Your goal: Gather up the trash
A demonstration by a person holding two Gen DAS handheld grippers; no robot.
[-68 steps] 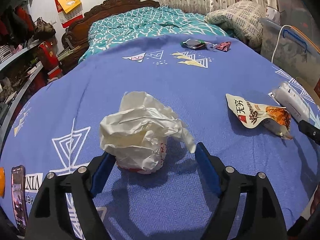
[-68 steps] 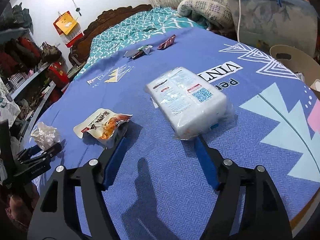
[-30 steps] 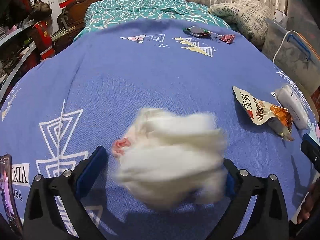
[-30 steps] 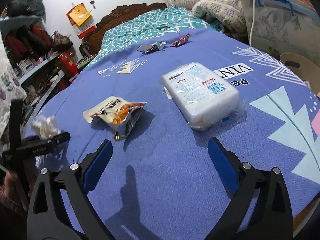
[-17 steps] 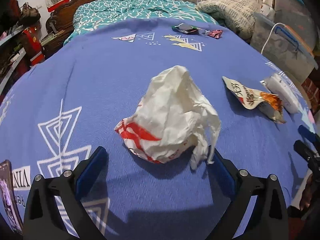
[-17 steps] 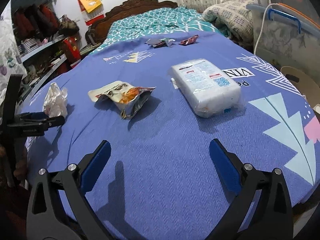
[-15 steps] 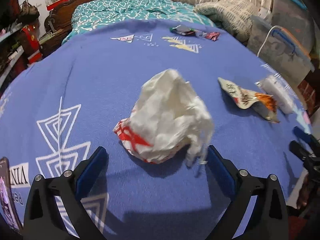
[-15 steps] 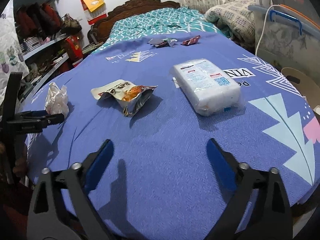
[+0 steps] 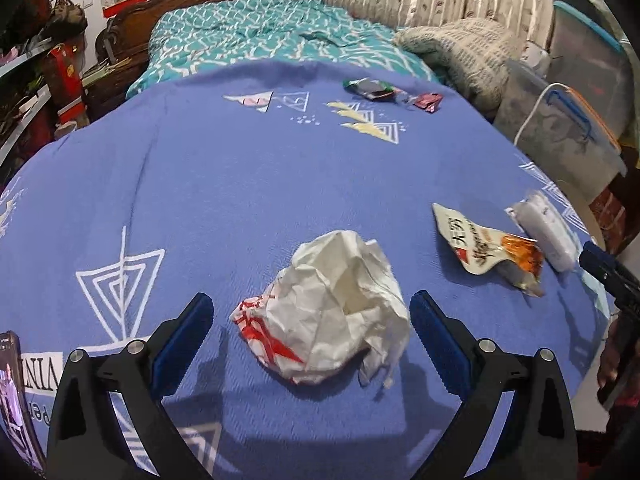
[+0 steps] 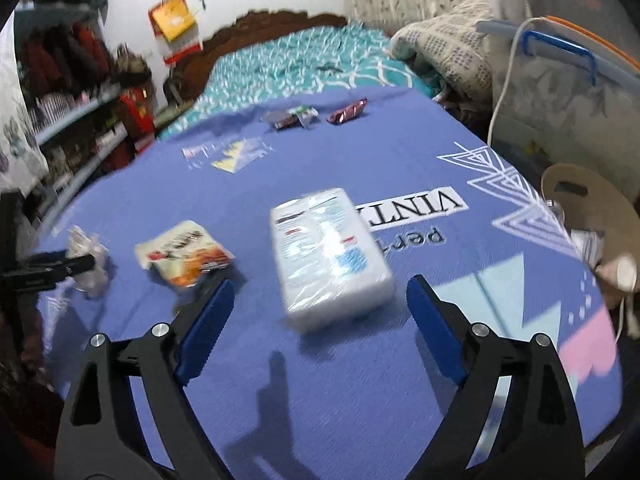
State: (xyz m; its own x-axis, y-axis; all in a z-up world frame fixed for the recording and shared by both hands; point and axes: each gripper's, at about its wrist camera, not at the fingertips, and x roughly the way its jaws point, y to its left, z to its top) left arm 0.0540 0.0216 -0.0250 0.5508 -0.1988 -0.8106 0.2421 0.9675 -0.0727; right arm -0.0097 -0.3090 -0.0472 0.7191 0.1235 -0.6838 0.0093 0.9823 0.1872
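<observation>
Grippers: your left gripper [image 9: 310,322] and right gripper [image 10: 318,306] both gape empty. One crumpled bag [image 9: 332,308] (centre frame), one snack pouch [image 9: 486,246]; only your right view shows the stool [image 10: 592,208].

On the blue bedspread [image 9: 224,184]: one crumpled white wrapper [image 9: 332,308], centre; one snack pouch [image 9: 484,246], right; one white plastic-wrapped pack [image 10: 328,256], centre of the right wrist view. Small foil wrappers [image 9: 376,89], upper centre: a cluster, exact count unclear. One phone [image 9: 14,396], lower left; two grippers, left gripper [image 9: 310,330] and right gripper [image 10: 320,312].
</observation>
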